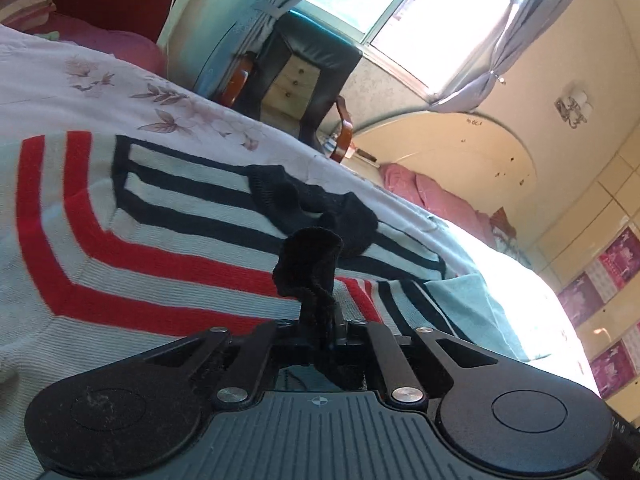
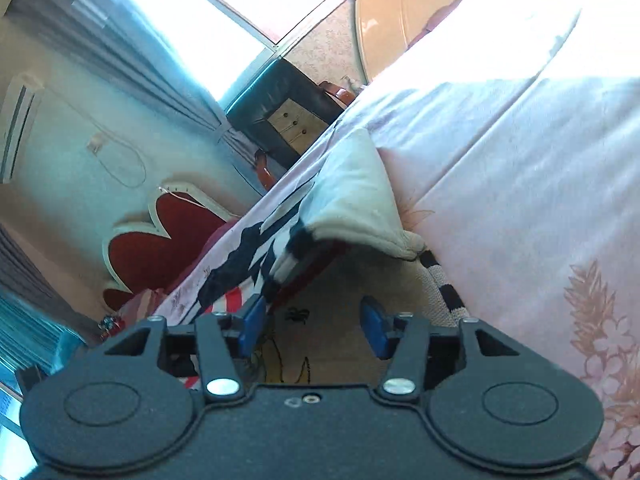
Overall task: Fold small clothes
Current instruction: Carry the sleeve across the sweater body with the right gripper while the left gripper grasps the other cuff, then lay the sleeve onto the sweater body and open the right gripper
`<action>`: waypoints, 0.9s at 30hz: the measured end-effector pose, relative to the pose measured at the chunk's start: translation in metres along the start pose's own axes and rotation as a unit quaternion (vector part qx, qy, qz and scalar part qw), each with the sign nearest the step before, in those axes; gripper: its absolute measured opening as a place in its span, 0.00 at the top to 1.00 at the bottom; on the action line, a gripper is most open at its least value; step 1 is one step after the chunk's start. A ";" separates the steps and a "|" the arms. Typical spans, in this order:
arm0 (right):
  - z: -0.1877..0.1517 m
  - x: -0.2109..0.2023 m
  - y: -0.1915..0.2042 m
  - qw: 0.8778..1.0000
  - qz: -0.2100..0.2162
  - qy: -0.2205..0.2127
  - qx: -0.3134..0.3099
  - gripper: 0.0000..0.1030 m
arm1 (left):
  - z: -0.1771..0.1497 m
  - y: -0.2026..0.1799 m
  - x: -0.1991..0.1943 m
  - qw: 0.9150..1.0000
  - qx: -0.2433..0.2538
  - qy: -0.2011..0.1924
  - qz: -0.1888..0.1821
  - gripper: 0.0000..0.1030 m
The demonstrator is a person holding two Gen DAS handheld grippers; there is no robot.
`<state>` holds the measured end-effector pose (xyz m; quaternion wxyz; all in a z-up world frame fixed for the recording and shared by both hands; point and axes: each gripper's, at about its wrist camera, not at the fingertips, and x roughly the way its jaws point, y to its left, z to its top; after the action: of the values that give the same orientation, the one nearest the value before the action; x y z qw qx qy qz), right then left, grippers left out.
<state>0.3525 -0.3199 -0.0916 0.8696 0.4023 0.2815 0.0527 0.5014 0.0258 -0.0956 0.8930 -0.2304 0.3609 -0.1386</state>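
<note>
A striped sweater (image 1: 160,216) lies spread on a bed, over a floral sheet (image 1: 120,88), filling the left wrist view ahead of the left tool (image 1: 328,320). That tool's fingers are pressed together on a bunched tuft of the sweater's black knit (image 1: 310,268), which stands up just in front of the tool, close to the garment's black collar (image 1: 320,204). Red chevron bands run to the left of the tool; black and white stripes run to its right.

In the right wrist view, the right tool (image 2: 314,328) hangs just above the garment with its blue pads (image 2: 252,320) spread wide and nothing between them. A folded pale flap of the sweater (image 2: 360,200) lies just ahead of the pads, its striped edge trailing toward the right pad. Beige fabric with a printed figure shows in the gap between the pads. A red headboard (image 2: 160,248) and a sunlit window (image 1: 420,20) stand beyond the bed.
</note>
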 end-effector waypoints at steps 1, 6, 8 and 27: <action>0.002 0.004 -0.005 1.000 0.010 0.001 0.020 0.48 | 0.001 0.004 0.002 1.000 -0.005 0.004 0.001 0.95; 0.010 0.026 -0.033 0.993 0.030 0.003 0.116 0.53 | 0.000 0.024 -0.005 1.000 -0.023 -0.007 0.007 0.95; 0.014 0.030 -0.038 0.990 0.037 -0.006 0.135 0.54 | -0.004 0.028 -0.005 1.000 -0.021 -0.006 0.006 0.95; 0.031 0.052 -0.019 0.998 -0.059 0.029 -0.013 0.93 | -0.034 0.023 -0.026 0.999 -0.016 -0.033 0.032 0.95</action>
<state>0.4105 -0.3369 -0.1125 0.8676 0.3721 0.3293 0.0170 0.4608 0.0453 -0.1142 0.9047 -0.2375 0.3404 -0.0965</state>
